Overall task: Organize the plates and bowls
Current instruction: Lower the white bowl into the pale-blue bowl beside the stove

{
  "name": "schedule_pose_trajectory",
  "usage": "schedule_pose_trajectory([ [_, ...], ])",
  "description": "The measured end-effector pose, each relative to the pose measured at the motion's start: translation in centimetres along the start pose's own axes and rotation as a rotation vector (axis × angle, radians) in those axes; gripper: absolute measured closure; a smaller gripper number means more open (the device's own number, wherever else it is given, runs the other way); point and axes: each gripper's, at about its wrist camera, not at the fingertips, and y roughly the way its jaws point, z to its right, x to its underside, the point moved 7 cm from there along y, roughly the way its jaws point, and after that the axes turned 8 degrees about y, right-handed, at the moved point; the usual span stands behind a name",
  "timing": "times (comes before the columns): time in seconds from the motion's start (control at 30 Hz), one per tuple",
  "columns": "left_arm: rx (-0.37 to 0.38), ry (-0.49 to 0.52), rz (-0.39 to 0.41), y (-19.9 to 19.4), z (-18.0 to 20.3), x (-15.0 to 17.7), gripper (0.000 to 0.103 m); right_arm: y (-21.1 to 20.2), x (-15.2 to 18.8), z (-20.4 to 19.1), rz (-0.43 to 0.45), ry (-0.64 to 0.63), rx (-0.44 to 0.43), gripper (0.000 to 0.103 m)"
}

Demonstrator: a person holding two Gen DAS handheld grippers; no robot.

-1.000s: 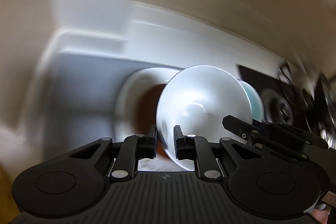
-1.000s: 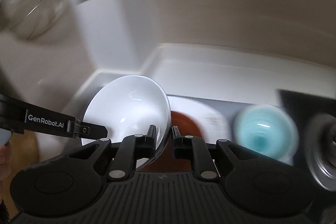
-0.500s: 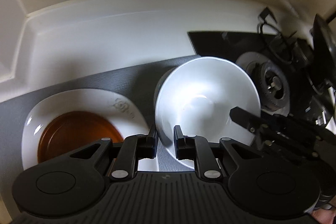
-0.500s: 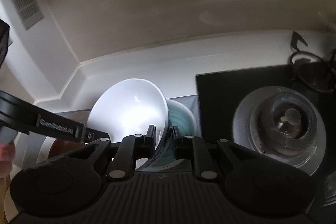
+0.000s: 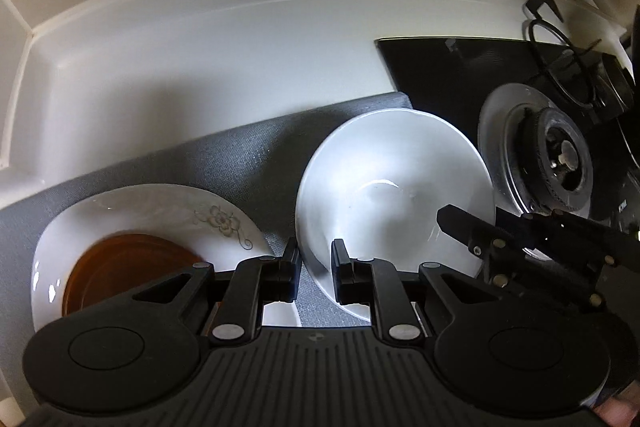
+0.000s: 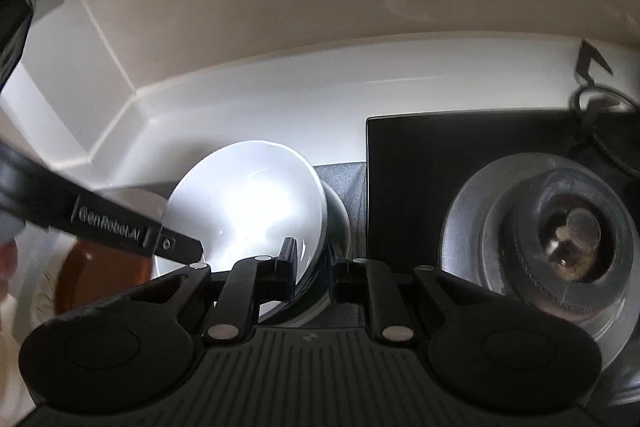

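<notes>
A white bowl (image 5: 394, 195) sits nested on a teal bowl (image 6: 338, 211) on a grey mat (image 5: 224, 155). My left gripper (image 5: 316, 269) stands with its fingers either side of the white bowl's near left rim. My right gripper (image 6: 312, 265) stands across the bowls' right rim, one finger inside the white bowl (image 6: 248, 203), one outside by the teal bowl. Whether either pair of pads still presses the rim does not show. A white plate with a flower print (image 5: 168, 215) holds a brown dish (image 5: 120, 267) to the left.
A gas burner (image 6: 560, 239) on a black stove top (image 6: 424, 163) lies just right of the bowls. The white counter (image 5: 200, 59) runs back to a cream wall. A hand shows at the left edge of the right wrist view (image 6: 8, 263).
Both grippers carried the white bowl right, away from the plate, and lowered it onto the teal bowl. It now sits level, with the teal bowl almost hidden beneath it.
</notes>
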Motion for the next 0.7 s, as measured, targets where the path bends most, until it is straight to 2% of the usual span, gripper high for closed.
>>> schedule_pose_trajectory([
  [0.1,-0.003,-0.003,-0.003,0.4,-0.1,0.0,0.086,0.1,0.0,-0.7,0.015,-0.063,0.038,0.087],
  [0.3,0.007,-0.017,-0.004,0.8,-0.5,-0.2,0.085,-0.1,0.0,-1.0,0.016,-0.086,0.050,0.083],
  [0.43,0.027,-0.035,-0.006,0.9,-0.8,-0.4,0.082,-0.9,-0.2,0.1,0.016,0.017,0.010,0.081],
  [0.67,0.059,-0.068,-0.025,1.5,-1.1,-0.3,0.083,-1.7,0.2,1.1,-0.007,0.088,-0.010,0.081],
  [0.7,0.070,-0.078,-0.035,1.7,-1.1,-0.2,0.083,-1.6,0.2,1.3,-0.013,0.096,-0.006,0.074],
])
